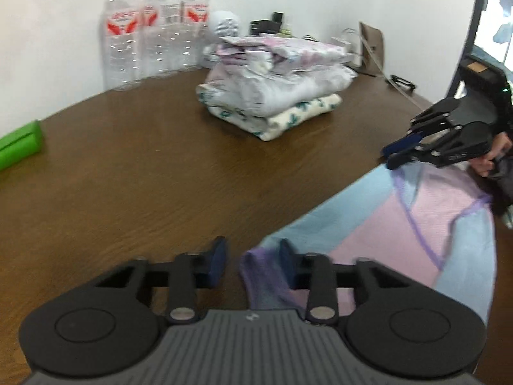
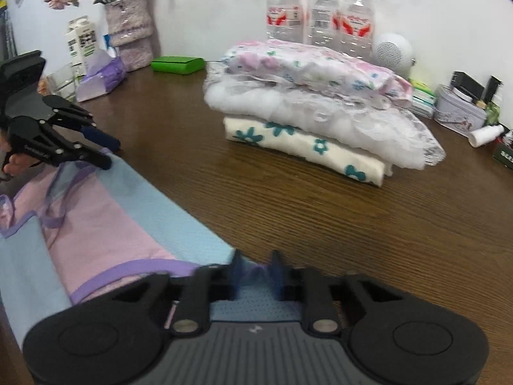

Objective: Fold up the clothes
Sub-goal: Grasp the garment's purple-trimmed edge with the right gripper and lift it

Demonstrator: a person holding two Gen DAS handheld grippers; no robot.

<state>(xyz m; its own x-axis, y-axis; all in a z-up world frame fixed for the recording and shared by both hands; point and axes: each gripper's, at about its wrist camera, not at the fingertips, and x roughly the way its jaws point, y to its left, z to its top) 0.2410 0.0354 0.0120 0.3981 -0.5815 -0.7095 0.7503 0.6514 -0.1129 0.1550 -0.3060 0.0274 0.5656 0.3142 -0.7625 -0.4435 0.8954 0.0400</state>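
- Pastel mesh garment [image 2: 96, 218], pink and pale blue panels with purple trim, is lying along the near edge of the brown wooden table [image 1: 144, 166], its long axis running between the two grippers.
- Left gripper [image 1: 251, 261]: in its own view the blue pads look somewhat apart, with a bunched purple-trimmed corner of the garment between them; the right wrist view shows its fingers drawn together at the cloth's edge. Judging it clamped on that corner.
- Right gripper [image 2: 256, 271]: pads are standing close together with a thin fold of pale blue cloth pinched between them; clamped on the garment's opposite end.
- Key relation: each gripper is holding one end of the same edge, so the cloth is spanning from one to the other, and the body of the garment is trailing toward the person, off the near edge.
- Stack of folded clothes [image 2: 307, 102] is sitting toward the back of the table, well apart from the garment; three water bottles [image 2: 320, 9] are standing against the wall behind it.
- Judgement: next move is calling for both hands to travel together, keeping the held edge taut; uneven travel could skew the fold.
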